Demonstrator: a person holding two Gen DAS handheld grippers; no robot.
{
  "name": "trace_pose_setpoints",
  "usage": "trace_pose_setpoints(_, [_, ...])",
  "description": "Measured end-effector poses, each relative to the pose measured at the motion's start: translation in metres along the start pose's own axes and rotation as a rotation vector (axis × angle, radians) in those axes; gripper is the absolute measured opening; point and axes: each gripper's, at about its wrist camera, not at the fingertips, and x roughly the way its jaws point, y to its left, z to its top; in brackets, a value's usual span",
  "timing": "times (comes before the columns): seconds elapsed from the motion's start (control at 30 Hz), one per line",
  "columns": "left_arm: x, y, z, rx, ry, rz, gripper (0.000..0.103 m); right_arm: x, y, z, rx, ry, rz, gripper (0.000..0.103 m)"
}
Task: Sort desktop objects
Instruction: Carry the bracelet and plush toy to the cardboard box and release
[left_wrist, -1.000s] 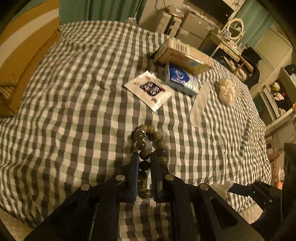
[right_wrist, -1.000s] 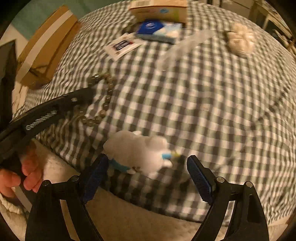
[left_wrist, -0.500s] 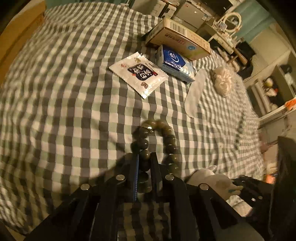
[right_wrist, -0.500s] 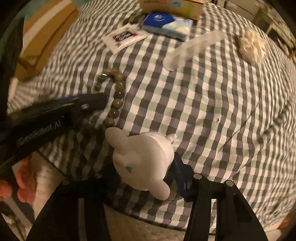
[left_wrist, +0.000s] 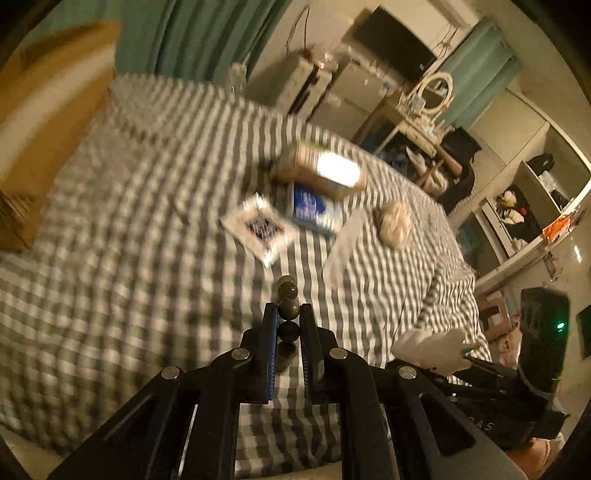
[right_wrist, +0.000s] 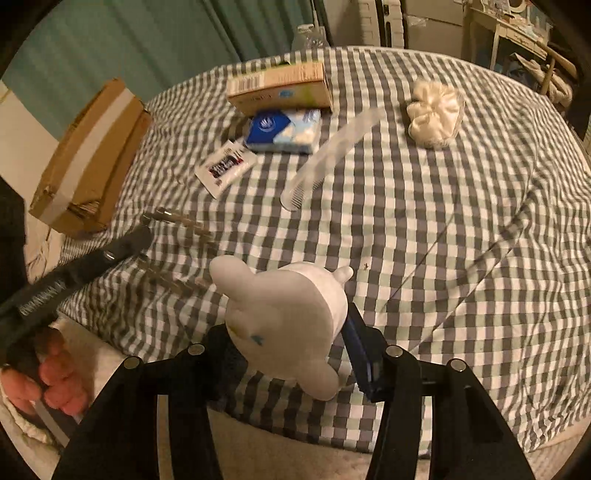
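Note:
My left gripper (left_wrist: 288, 314) is shut on a dark bead bracelet (left_wrist: 288, 308) and holds it above the checked cloth; the bracelet is a motion-blurred streak in the right wrist view (right_wrist: 177, 221). My right gripper (right_wrist: 291, 332) is shut on a white plush toy (right_wrist: 288, 317), lifted near the front edge; the toy also shows in the left wrist view (left_wrist: 432, 347). On the cloth lie a brown carton (right_wrist: 280, 88), a blue tissue pack (right_wrist: 284, 129), a white snack sachet (right_wrist: 225, 166), a clear comb (right_wrist: 328, 158) and a cream scrunchie (right_wrist: 434, 114).
The checked cloth (right_wrist: 443, 240) covers a bed-like surface. A cardboard box (right_wrist: 88, 158) stands at its left edge. Green curtains (right_wrist: 147, 40) hang behind. A dresser with a mirror (left_wrist: 436, 88) and shelves (left_wrist: 535, 206) stand at the right.
Both grippers have lifted their loads off the cloth. The bracelet now hangs from the left gripper. The left view has tilted upward and is blurred.

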Motion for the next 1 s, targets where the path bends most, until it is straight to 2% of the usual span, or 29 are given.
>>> trace_pose_setpoints(0.13, [-0.041,0.006,0.020,0.001,-0.086,0.009,0.010,-0.022,0.023,0.008,-0.017,-0.044,0.042,0.051])
trace_pose_setpoints(0.2, [-0.068,0.010,0.037,0.050,-0.140,0.029,0.010,-0.036,0.043,0.019,-0.058,-0.066,0.078,0.051])
trace_pose_setpoints(0.3, [-0.102,0.021,0.064,0.135,-0.177,0.094,0.010,-0.053,0.093,0.040,-0.165,-0.098,0.117,0.051])
trace_pose_setpoints(0.43, [-0.159,0.046,0.109,0.226,-0.303,0.217,0.010,-0.066,0.175,0.079,-0.299,-0.133,0.169,0.051])
trace_pose_setpoints(0.5, [-0.176,0.062,0.134,0.247,-0.331,0.278,0.010,-0.069,0.219,0.098,-0.367,-0.162,0.182,0.051])
trace_pose_setpoints(0.6, [-0.190,0.102,0.172,0.235,-0.339,0.369,0.010,-0.053,0.282,0.132,-0.417,-0.162,0.262,0.051])
trace_pose_setpoints(0.73, [-0.184,0.158,0.199,0.182,-0.302,0.507,0.010,-0.004,0.339,0.168,-0.413,-0.091,0.286,0.051])
trace_pose_setpoints(0.83, [-0.176,0.191,0.202,0.148,-0.269,0.527,0.011,0.041,0.363,0.185,-0.384,-0.018,0.279,0.051])
trace_pose_setpoints(0.9, [-0.169,0.204,0.201,0.142,-0.258,0.521,0.011,0.058,0.372,0.193,-0.381,-0.012,0.260,0.051])
trace_pose_setpoints(0.93, [-0.166,0.206,0.199,0.139,-0.257,0.522,0.015,0.062,0.376,0.196,-0.379,-0.031,0.256,0.051])
trace_pose_setpoints(0.97, [-0.165,0.207,0.199,0.151,-0.265,0.539,0.017,0.065,0.377,0.200,-0.368,-0.053,0.276,0.060])
trace_pose_setpoints(1.0, [-0.167,0.208,0.198,0.160,-0.275,0.562,0.032,0.066,0.375,0.203,-0.343,-0.064,0.305,0.068])
